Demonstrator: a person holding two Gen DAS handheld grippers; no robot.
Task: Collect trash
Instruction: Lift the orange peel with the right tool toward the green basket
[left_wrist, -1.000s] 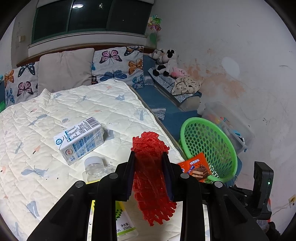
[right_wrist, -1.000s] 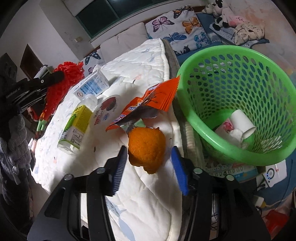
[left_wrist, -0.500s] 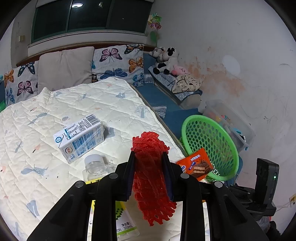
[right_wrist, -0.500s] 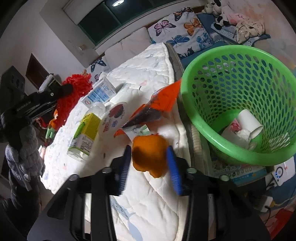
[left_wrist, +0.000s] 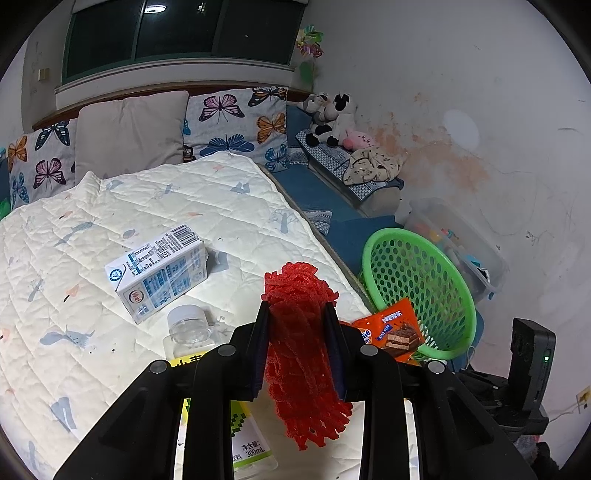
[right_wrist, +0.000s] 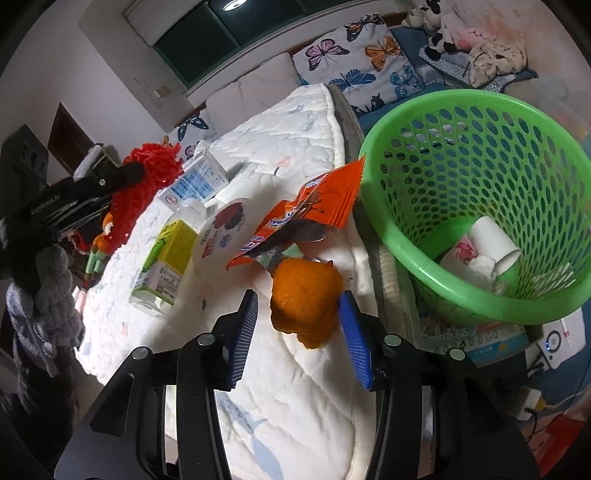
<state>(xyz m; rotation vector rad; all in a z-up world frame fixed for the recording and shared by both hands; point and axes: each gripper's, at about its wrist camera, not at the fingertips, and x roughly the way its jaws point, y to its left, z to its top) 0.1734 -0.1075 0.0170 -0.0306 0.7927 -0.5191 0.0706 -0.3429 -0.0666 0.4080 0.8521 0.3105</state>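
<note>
Left hand-held gripper (left_wrist: 297, 343) clamps red foam net (left_wrist: 301, 354), long axis 12-to-6, right hand-held gripper (right_wrist: 301, 332) now spread wider vs 0.5 s ago, orange peel (right_wrist: 304, 301) touching only right pad, basket (right_wrist: 476, 206) at 2 o'clock.

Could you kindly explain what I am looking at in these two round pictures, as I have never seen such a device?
There is no robot here: a person holds a two-finger tool in each hand, and each carries a fisheye camera looking forward along its fingers.

The left camera shows the left hand-held gripper shut on a red foam fruit net.

The right camera shows the right hand-held gripper with an orange peel between its blue pads; whether both pads press it I cannot tell.

On the white quilted bed lie a blue-and-white milk carton, a clear bottle with yellow-green label and an orange snack wrapper. Beside the bed stands a green plastic mesh basket, already holding a white paper cup.
</note>
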